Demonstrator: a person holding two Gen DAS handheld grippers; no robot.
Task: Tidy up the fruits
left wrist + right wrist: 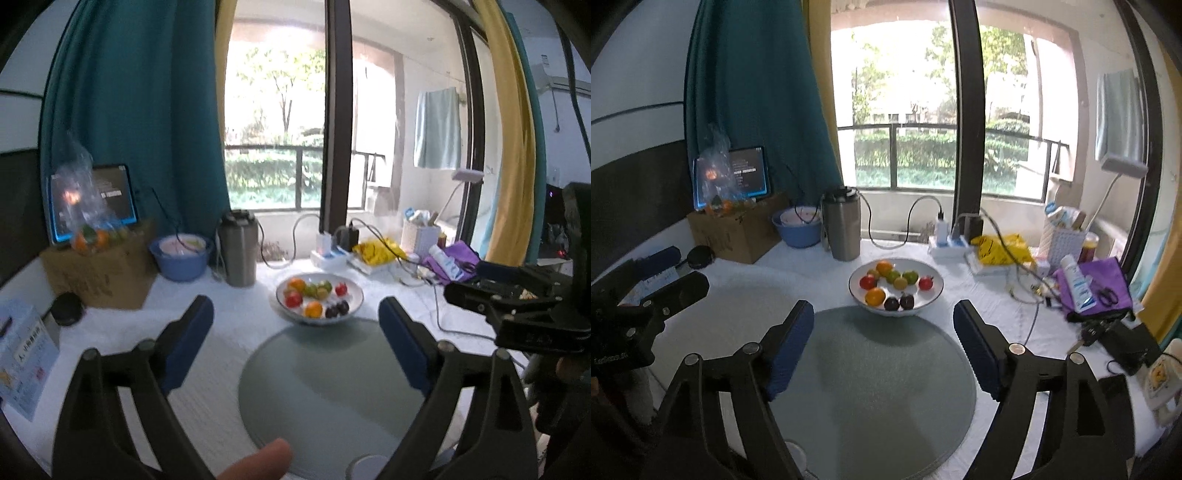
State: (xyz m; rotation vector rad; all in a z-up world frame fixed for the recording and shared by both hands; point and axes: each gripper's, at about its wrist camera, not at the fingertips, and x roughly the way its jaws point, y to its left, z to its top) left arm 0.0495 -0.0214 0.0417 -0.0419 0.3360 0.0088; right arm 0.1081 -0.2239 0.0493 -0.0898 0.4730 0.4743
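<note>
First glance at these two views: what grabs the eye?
The white bowl of bright fruit, mid-table just past the round grey mat. In front, both grippers, left and right, stand with jaws wide and nothing between them. Behind, a bright window flanked by a teal curtain.

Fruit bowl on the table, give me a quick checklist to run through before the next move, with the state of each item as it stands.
1. Left tool open with nothing between its pads: ok.
2. Right tool open and empty: ok.
3. White bowl upright on the tablecloth, just past the round grey mat: ok.
4. All fruit inside the bowl, including the two dark plums at the front: ok.
5. Mat surface free of objects: ok.
6. Loose cable on the cloth right of the bowl, close to the right tool's path: not ok.
</note>
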